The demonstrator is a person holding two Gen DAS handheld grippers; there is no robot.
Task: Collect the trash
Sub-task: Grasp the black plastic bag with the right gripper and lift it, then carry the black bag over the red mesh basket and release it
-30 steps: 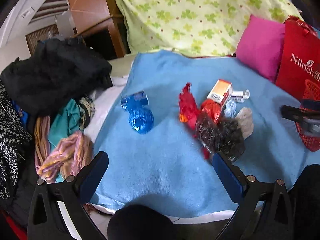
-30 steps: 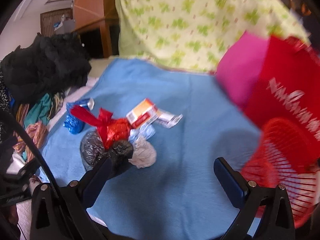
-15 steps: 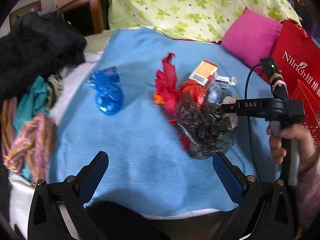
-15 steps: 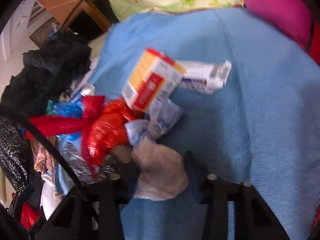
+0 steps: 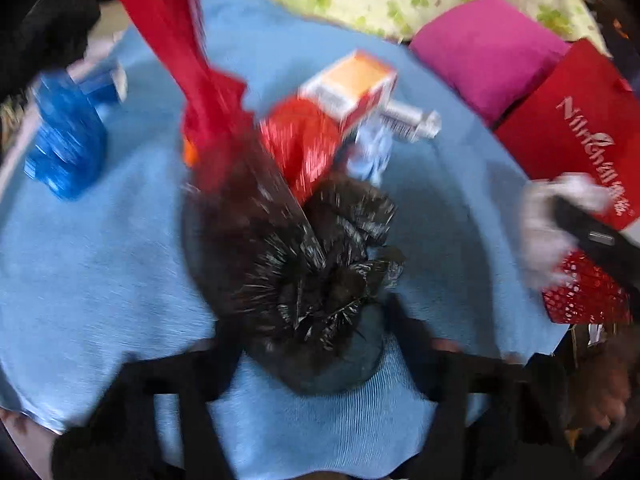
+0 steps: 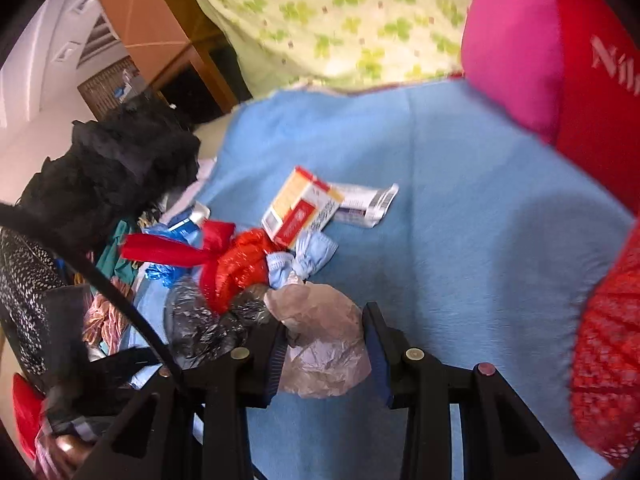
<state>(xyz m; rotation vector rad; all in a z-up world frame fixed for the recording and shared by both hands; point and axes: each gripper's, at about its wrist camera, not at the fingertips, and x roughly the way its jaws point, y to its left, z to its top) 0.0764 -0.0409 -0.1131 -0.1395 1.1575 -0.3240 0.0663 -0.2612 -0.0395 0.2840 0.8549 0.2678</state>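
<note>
A trash pile lies on the blue blanket (image 5: pixel 100 280). My left gripper (image 5: pixel 316 340) has its fingers close around the crumpled black plastic bag (image 5: pixel 304 264); the view is blurred. Behind the bag are a red foil wrapper (image 5: pixel 304 148), an orange-white carton (image 5: pixel 352 88) and a blue foil wrapper (image 5: pixel 64 148). My right gripper (image 6: pixel 324 352) is shut on a crumpled grey-white plastic bag (image 6: pixel 320 340) and holds it above the blanket (image 6: pixel 460 220). That bag also shows in the left wrist view (image 5: pixel 548 232), next to the red mesh basket (image 5: pixel 588 292). The basket (image 6: pixel 604 352) is at right.
A red shopping bag (image 5: pixel 580 120) and a pink cushion (image 5: pixel 488 52) stand at the back right. A heap of dark clothes (image 6: pixel 100 184) lies at the left. A green-patterned sheet (image 6: pixel 340 16) covers the back.
My left gripper dropped onto the black bag and closed in around it. My right gripper closed on the grey-white bag and lifted it away from the pile toward the basket.
</note>
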